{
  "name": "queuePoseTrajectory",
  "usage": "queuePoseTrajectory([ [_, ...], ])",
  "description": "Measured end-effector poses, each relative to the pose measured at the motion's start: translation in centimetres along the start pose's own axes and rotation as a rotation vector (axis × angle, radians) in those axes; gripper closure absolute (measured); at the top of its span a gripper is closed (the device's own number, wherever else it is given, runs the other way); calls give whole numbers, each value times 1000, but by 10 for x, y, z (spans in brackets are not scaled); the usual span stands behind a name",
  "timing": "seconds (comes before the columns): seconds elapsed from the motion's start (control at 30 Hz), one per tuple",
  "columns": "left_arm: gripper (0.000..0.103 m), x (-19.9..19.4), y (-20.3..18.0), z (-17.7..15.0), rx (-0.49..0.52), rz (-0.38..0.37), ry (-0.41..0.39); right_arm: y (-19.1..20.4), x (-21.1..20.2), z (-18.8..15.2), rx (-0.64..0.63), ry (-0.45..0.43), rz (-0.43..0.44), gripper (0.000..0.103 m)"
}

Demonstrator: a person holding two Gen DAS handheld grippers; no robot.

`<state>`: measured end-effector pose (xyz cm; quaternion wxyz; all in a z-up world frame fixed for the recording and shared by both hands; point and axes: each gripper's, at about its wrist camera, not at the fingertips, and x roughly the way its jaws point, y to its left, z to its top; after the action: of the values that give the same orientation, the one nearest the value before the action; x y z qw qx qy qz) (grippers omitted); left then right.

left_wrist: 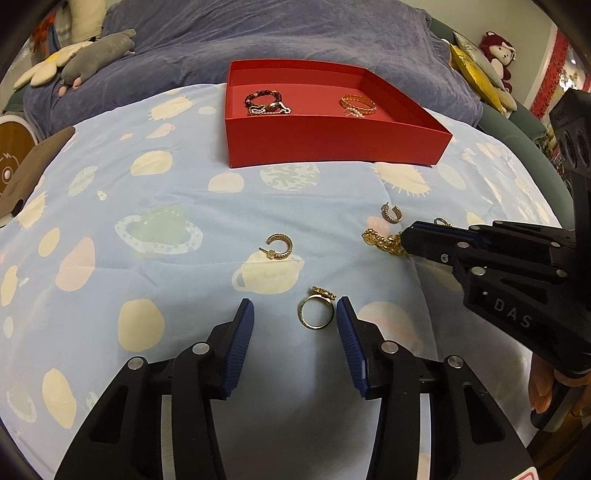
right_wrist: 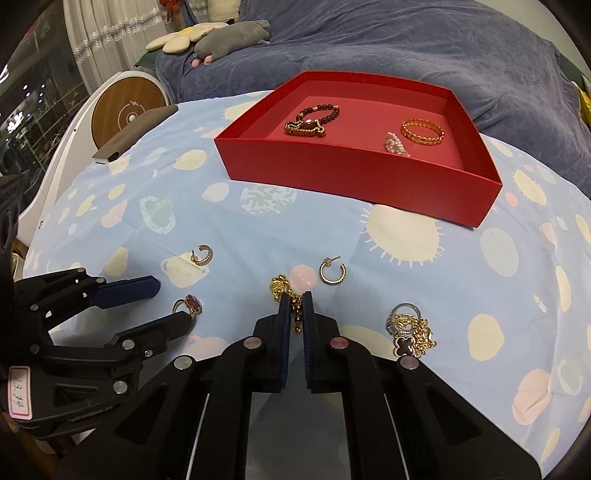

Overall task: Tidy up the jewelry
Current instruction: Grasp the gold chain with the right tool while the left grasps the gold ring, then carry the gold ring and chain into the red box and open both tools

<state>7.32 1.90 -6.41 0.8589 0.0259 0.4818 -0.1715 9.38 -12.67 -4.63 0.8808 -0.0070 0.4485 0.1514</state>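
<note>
spread over a bed, a pale blue sheet (left_wrist: 155,206) printed with planets, suns and teacups is carrying the jewelry, and a rumpled purple blanket (left_wrist: 258,33) is lying behind it with plush toys at its far edge. a red box (left_wrist: 332,140) is sitting open on the sheet, holding a dark beaded bracelet (left_wrist: 264,101) on its left and a gold chain-pattern bangle (left_wrist: 358,104) on its right, with a small pearl piece (right_wrist: 396,146) just beside the bangle. raised letters reading "das" are showing on the right gripper (left_wrist: 406,240) body in the left wrist view; a white tag on the left gripper (right_wrist: 173,304) is carrying handwriting too scrawled to read, and moulded lettering below it is too dim to make out. the right gripper is squeezing its pads closed on a gold chain (right_wrist: 286,295), part of which is hidden between the pads. the left gripper is standing partly open, its jaws straddling a gold ring (left_wrist: 317,312) with a red stone; the ring is lying just beside the right pad, though whether it is touching is hard to tell. two gold hoop earrings (left_wrist: 280,248) (right_wrist: 332,272) are lying loose on the sheet, and a tangled heap of gold jewelry with a black clover charm (right_wrist: 410,332) is resting near the right gripper. a round wooden disc (right_wrist: 127,110) with a printed mark is being cut off by a dark flat object.
</note>
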Motion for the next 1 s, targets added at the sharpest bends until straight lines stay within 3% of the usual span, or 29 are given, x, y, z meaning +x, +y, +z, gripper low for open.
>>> queuePoseTrajectory([
  [0.17, 66, 4, -12, 0, 39, 14, -8, -8, -23, 5, 29, -35, 10, 98],
  [0.3, 86, 7, -17, 2, 62, 41, -24, -14, -32, 6, 48, -50, 8, 98],
  [0.67, 86, -9, -24, 18, 56, 2, -46, -32, -60, 24, 98, -126, -4, 98],
  [1.0, 86, -55, -26, 95, 0, -21, -192, -53, -96, 91, 179, -274, -2, 98],
])
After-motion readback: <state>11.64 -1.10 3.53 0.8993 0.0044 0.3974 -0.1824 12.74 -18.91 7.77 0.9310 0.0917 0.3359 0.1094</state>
